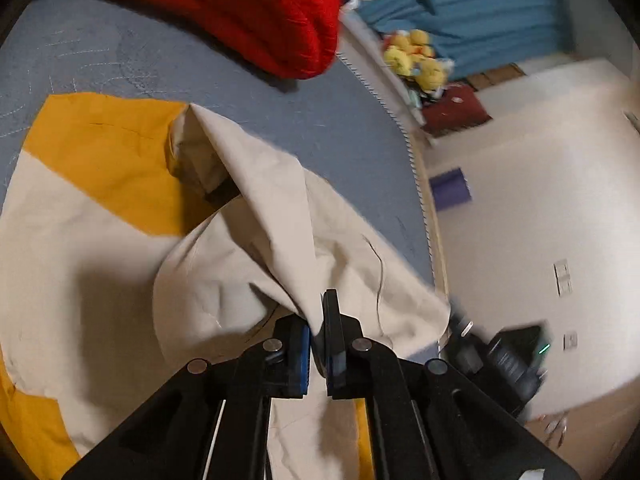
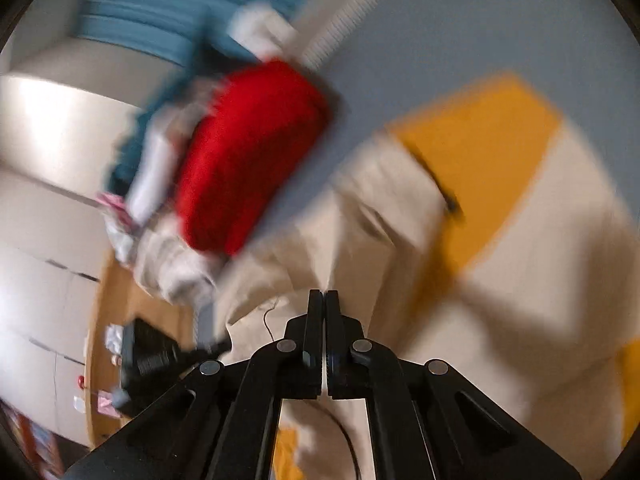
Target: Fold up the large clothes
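Our left tool (image 1: 318, 336) is pinching a gathered fold of the cream and mustard garment (image 1: 100, 216), with cloth bunched between its blue pads (image 1: 303, 354) and the jaws left slightly apart by the thickness of the fabric. Our right tool (image 2: 324, 320) is showing its jaws pressed almost together; a thin layer of cloth may be sitting between them, but the picture is heavily smeared and we cannot tell whether it is gripping anything. The garment is lying spread over the grey-blue surface (image 1: 100, 48), one flap lifted and peaking above the rest, its hem draping close to the surface edge (image 1: 420, 184).

We are judging several risks from here. The left grip is taking a bunch, not a flat edge, so extra layers may be getting dragged along and the fold may be landing creased or crooked. If the right tool is in fact holding nothing, that side will be trailing and the flap will be twisting. A loose thread (image 1: 380, 264) is hanging off the cloth and could be snagging on a jaw. The red bundle (image 1: 248, 8) is lying near, so a wide sweep could be knocking into it.
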`<state>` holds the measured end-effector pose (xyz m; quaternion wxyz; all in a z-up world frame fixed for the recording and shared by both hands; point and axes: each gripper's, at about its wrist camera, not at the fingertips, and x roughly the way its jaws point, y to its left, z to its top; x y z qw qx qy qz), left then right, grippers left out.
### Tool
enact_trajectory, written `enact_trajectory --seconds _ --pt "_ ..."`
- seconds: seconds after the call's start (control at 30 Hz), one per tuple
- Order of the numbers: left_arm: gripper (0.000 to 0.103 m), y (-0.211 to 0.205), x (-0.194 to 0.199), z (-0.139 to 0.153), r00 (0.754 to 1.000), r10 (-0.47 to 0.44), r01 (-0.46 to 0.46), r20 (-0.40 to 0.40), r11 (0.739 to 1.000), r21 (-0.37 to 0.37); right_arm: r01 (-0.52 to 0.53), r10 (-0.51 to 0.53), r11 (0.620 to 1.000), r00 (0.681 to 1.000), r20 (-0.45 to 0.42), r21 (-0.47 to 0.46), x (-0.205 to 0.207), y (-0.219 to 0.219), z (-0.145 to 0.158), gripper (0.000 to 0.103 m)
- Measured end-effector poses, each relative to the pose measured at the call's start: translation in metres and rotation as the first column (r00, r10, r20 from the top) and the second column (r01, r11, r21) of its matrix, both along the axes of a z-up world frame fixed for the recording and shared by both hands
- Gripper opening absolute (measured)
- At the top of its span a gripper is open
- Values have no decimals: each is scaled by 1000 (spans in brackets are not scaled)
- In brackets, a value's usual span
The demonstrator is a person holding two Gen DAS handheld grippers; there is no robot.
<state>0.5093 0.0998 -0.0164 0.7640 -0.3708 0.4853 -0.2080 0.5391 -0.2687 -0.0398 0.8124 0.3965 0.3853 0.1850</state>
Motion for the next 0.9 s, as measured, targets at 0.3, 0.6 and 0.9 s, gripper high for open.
enact_trajectory --seconds 0.3,0.6,0.9 --pt "10 -8 -48 -137 967 67 -42 -244 993 107 -67 -66 916 947 -313 -396 -8 14 -82 0" --pt "10 -53 -52 -97 994 -36 70 -100 931 359 -207 220 972 967 127 -112 -3 78 -7 21" --pt "26 -39 -65 -76 996 38 0 -81 907 422 -268 143 919 910 -388 -290 17 80 -141 5"
